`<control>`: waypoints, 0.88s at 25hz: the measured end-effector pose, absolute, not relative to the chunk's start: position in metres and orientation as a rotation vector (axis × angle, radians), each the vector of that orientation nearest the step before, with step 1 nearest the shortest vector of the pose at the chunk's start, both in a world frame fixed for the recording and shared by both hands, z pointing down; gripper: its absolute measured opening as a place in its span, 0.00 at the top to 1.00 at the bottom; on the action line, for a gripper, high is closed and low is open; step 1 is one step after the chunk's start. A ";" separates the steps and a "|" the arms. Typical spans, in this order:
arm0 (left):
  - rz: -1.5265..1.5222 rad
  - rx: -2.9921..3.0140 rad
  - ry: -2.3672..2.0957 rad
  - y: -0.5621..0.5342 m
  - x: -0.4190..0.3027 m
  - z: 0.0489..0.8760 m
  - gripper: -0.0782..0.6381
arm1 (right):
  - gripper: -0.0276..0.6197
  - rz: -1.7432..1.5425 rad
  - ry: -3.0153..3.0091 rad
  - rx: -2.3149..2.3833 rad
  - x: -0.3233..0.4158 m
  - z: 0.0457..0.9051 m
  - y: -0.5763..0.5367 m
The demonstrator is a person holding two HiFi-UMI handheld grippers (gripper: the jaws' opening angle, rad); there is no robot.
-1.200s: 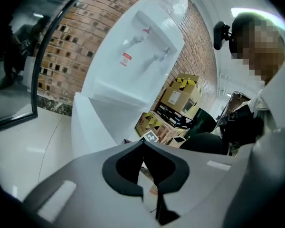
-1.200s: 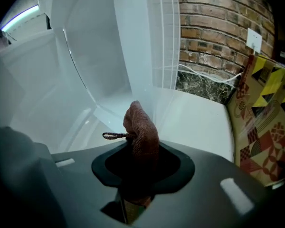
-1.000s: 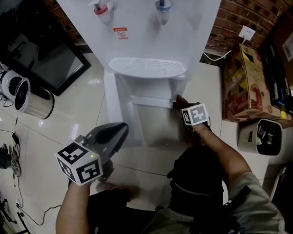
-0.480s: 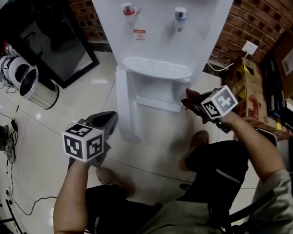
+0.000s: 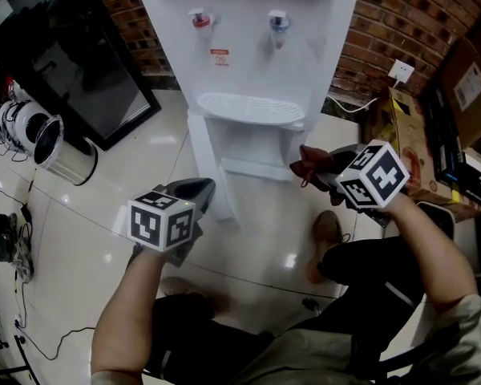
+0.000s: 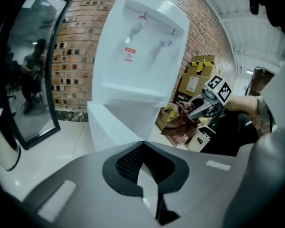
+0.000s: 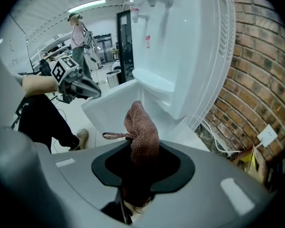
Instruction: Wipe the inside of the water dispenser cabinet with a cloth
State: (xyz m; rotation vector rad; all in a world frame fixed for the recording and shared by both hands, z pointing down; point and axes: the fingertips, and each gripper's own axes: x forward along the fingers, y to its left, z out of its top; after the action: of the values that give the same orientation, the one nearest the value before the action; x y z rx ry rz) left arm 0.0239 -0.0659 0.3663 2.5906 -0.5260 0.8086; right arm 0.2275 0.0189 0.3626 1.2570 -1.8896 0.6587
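The water dispenser [image 5: 252,38] stands against the brick wall, and its cabinet [image 5: 260,147] under the drip tray [image 5: 247,109] is open, with the door [image 5: 211,167] swung out to my left. I judge the wipe is not under way at this instant, because nothing is inside the opening.

The right gripper [image 5: 314,167] hangs just outside the cabinet, off its right edge and about level with the top of the opening. Its jaws are partly closed and clamped on a bunched reddish-brown cloth [image 5: 309,165]. Most of the wad sits between the pads and a thin tail sticks out to one side.

The left gripper [image 5: 199,189] is near the foot of the door, its jaws pressed fully together with nothing in them.

My main worry is the grip. The cloth is held as a lump, so dragging it hard along a cabinet wall could pull it out of the jaws and drop it inside or on the floor.

The opening is also tight under the overhanging tray, so the gripper body or its marker cube could knock the tray or the cabinet edge on the way in.

The left gripper is close enough to nudge the door into my path
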 end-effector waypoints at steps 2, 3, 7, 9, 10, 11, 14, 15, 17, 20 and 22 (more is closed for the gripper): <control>0.803 2.616 -0.473 -0.061 0.040 0.366 0.89 | 0.76 0.630 -1.875 1.256 0.230 0.363 0.027; 0.799 2.623 -0.447 -0.059 0.048 0.366 0.89 | 0.76 0.627 -1.867 1.255 0.233 0.364 0.031; 0.788 2.655 -0.384 -0.054 0.068 0.363 0.89 | 0.76 0.637 -1.846 1.268 0.246 0.371 0.042; 0.760 2.675 -0.415 -0.057 0.064 0.355 0.89 | 0.76 0.634 -1.848 1.275 0.251 0.372 0.041; 0.744 2.681 -0.447 -0.061 0.060 0.352 0.89 | 0.76 0.633 -1.853 1.277 0.253 0.373 0.040; 0.732 2.683 -0.485 -0.065 0.054 0.350 0.89 | 0.76 0.632 -1.857 1.280 0.255 0.373 0.037; 0.747 2.663 -0.588 -0.076 0.032 0.355 0.89 | 0.76 0.639 -1.875 1.293 0.259 0.373 0.029; 0.762 2.648 -0.605 -0.076 0.025 0.361 0.89 | 0.76 0.641 -1.882 1.294 0.258 0.374 0.025; 0.799 2.623 -0.610 -0.074 0.015 0.372 0.89 | 0.76 0.643 -1.899 1.290 0.255 0.374 0.018; 0.852 2.624 -0.573 -0.063 0.014 0.386 0.89 | 0.76 0.641 -1.921 1.279 0.248 0.375 0.008; 0.854 2.642 -0.543 -0.058 0.023 0.389 0.89 | 0.76 0.639 -1.927 1.275 0.246 0.375 0.003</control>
State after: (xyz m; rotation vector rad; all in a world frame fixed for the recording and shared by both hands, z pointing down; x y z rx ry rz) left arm 0.0230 -0.0578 0.3894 2.6417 -0.5433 0.8541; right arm 0.2460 0.0029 0.3751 1.2754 -1.9271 0.6391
